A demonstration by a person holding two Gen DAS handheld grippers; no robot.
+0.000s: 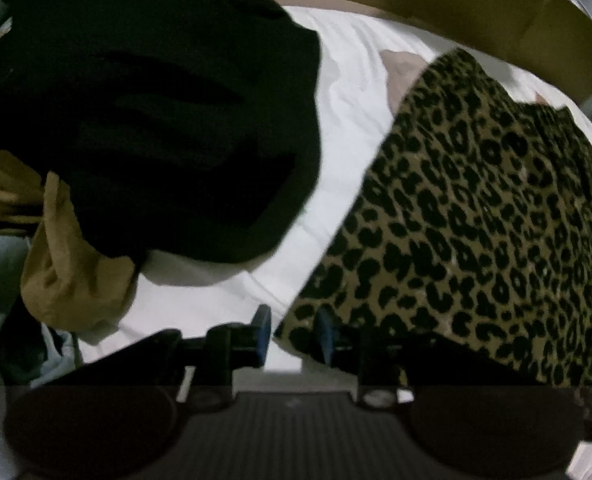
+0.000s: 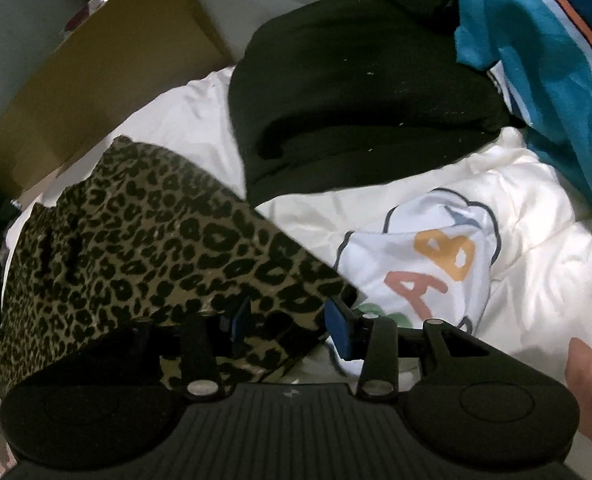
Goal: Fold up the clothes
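A leopard-print garment [image 1: 476, 208] lies spread flat on the white bedding [image 1: 356, 92]. In the left wrist view my left gripper [image 1: 294, 332] is open, its blue pads [image 1: 262, 330] standing either side of the garment's near corner. From the right wrist view the same leopard-print garment [image 2: 144, 240] fills the left half. My right gripper [image 2: 290, 326] is open too, and the garment's near edge lies between its blue pads [image 2: 339, 334]. Whether either pad touches the cloth is unclear.
A bulky black garment [image 1: 156, 120] [image 2: 356, 92] is heaped just beyond. A tan cloth [image 1: 72, 276] lies at left, a teal jersey [image 2: 536, 60] at right, a white letter-print cloth [image 2: 428, 264] beside the right gripper. A cardboard box [image 1: 456, 4] [image 2: 108, 72] stands behind.
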